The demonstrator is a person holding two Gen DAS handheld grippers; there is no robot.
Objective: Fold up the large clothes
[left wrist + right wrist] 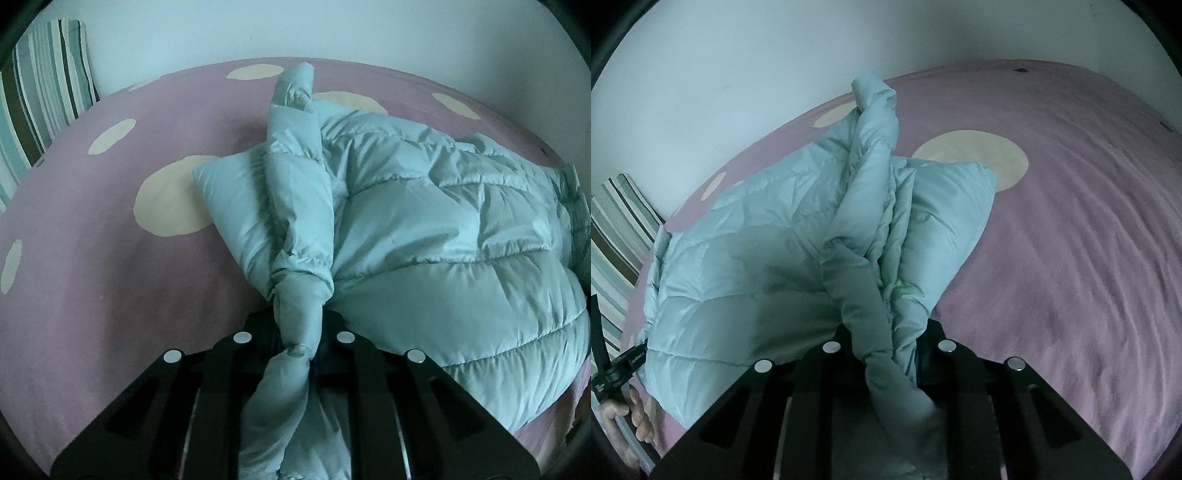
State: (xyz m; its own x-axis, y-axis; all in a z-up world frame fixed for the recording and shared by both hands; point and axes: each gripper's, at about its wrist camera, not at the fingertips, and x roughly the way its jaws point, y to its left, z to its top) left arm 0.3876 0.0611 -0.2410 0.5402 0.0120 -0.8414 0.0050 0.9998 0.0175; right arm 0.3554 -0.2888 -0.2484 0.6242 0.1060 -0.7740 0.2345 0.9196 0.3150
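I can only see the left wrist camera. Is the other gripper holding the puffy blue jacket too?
Observer: Yes. The right gripper is shut on a bunched fold of the jacket.
Operator: Can you see anybody's hand?
Observer: Yes, a hand shows at the lower left of the right wrist view, gripping a dark handle.
Operator: Is the bed wrinkly over there?
Observer: Yes, the purple sheet has long ripples right of the jacket.
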